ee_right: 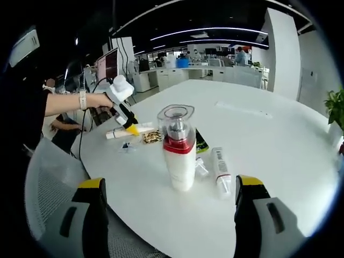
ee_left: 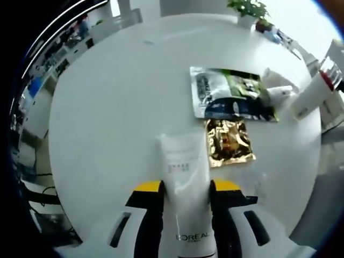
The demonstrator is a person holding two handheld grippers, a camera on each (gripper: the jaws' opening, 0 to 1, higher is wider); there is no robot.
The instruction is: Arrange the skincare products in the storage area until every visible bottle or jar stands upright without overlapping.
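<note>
A white L'Oreal tube (ee_left: 181,172) lies between the yellow-tipped jaws of my left gripper (ee_left: 185,188), which press on both its sides. From the right gripper view, a hand holds that left gripper (ee_right: 129,126) down at the tube (ee_right: 119,133) on the white table. A white pump bottle (ee_right: 178,153) with a red band and clear cap stands upright just ahead of my right gripper (ee_right: 172,185). Its jaws are wide open and hold nothing. A small white tube (ee_right: 220,171) lies flat to the right of the bottle.
A gold sachet (ee_left: 230,142) and green-black sachets (ee_left: 228,94) lie flat beyond the tube, with the pump bottle (ee_left: 316,92) and the small tube (ee_left: 280,91) at far right. A potted plant (ee_left: 249,9) stands at the table's far edge. A mesh chair (ee_right: 48,199) is near the table rim.
</note>
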